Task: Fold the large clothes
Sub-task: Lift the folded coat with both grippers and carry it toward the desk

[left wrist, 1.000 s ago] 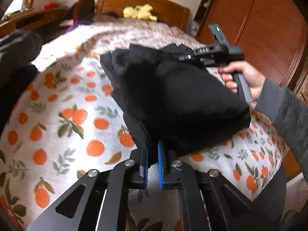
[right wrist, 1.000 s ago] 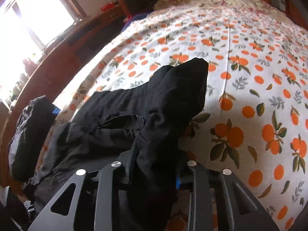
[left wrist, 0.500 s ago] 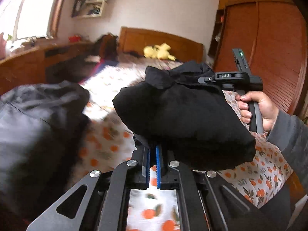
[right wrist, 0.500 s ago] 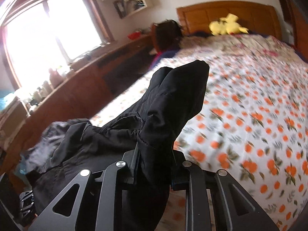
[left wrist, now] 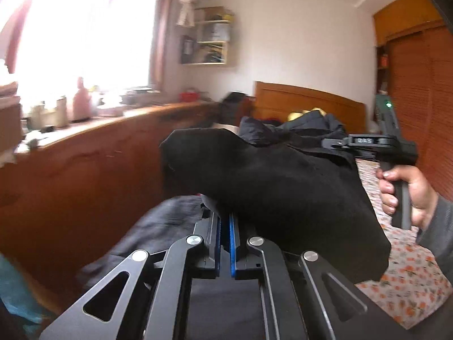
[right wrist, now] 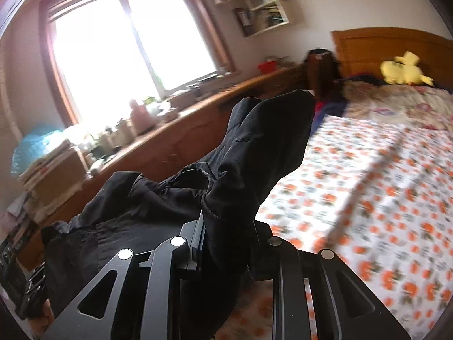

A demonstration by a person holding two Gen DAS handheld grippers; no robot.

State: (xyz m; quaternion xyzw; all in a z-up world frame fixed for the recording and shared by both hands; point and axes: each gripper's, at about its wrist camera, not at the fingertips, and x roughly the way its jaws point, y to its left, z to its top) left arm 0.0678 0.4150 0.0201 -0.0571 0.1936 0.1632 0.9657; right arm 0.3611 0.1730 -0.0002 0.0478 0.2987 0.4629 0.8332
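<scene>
Gripping hard, the left gripper (left wrist: 225, 226) keeps its blue pads nearly together, pinching an edge of the black garment (left wrist: 283, 192), and the right gripper (right wrist: 226, 238) is clamped on a thick fold of it too. The bundle, over the orange-print bed (right wrist: 382, 184) a second ago, now hangs in the air, swung toward the wooden counter (left wrist: 85, 153) under the bright window (right wrist: 127, 36). Beyond, a dark pile (left wrist: 158, 226) sits low, and the yellow plush (right wrist: 402, 70) rests by the headboard (right wrist: 382, 48).
</scene>
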